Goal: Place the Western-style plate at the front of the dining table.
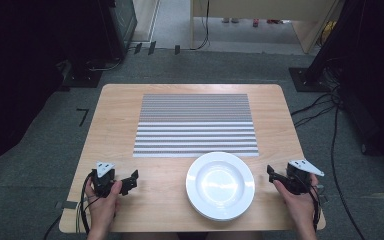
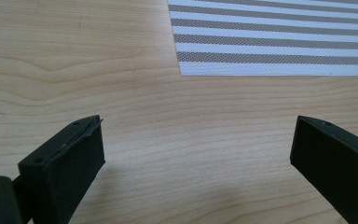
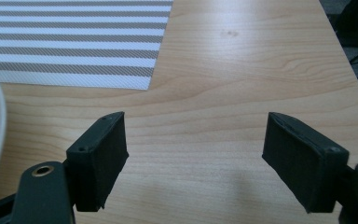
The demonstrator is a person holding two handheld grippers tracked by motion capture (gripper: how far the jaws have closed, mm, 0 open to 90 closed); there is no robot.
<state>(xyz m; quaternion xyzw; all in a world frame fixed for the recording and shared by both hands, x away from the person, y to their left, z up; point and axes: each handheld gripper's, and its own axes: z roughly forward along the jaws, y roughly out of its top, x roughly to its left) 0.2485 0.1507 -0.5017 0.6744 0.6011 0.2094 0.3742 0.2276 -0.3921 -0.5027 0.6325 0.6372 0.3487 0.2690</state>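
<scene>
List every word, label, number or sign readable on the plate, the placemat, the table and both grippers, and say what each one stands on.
None: no readable text anywhere.
White plate: plain, no mark.
Striped placemat: woven stripes, no lettering.
Wooden table: bare grain.
Left gripper and right gripper: black jaws and grey plates, no label legible.

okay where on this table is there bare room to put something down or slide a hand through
Bare wood runs between the left gripper and the white plates, and down both sides of the striped placemat. The mat itself carries nothing. It is tightest near the right gripper, close beside the plates' rim, and where the plates just overlap the mat's near edge.
</scene>
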